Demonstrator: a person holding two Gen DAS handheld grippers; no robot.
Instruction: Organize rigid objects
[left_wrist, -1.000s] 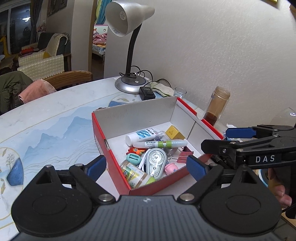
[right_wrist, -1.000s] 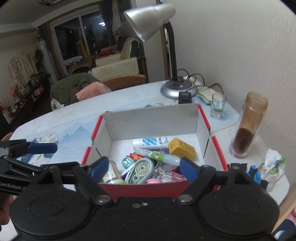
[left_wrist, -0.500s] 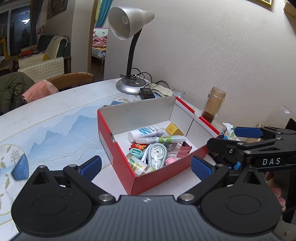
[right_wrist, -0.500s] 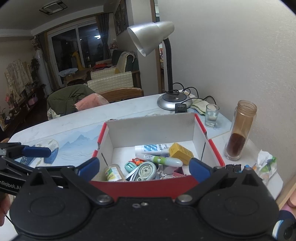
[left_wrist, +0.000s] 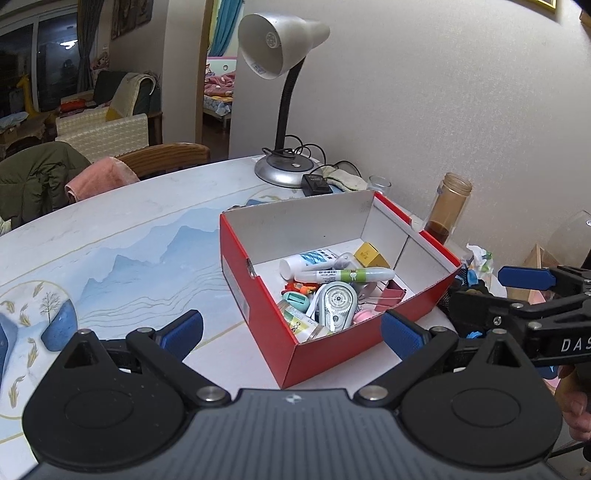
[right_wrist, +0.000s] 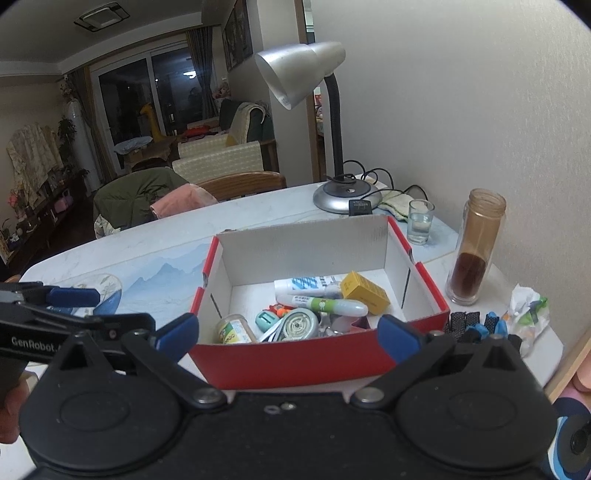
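Red box (right_wrist: 295, 360), open-topped, on table (left_wrist: 110, 236); holds correction-tape dispenser (right_wrist: 299, 325), yellow carton (right_wrist: 364, 291), tube, clips. Left gripper (left_wrist: 291, 332) marked "GenRobot", right gripper (right_wrist: 286, 332) "DAS": both released, empty. Bare tabletop at nine o'clock; brown jar (right_wrist: 476, 251) at two.

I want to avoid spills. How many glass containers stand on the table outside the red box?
2: a drinking glass by the lamp base, and a tall brown jar at the box's right. Others may be hidden.

Both the left black plastic two-finger gripper (left_wrist: 291, 330) and the right black plastic two-finger gripper (right_wrist: 286, 332) have blue fingertip pads, round pivot discs, silver screws and white lettering.
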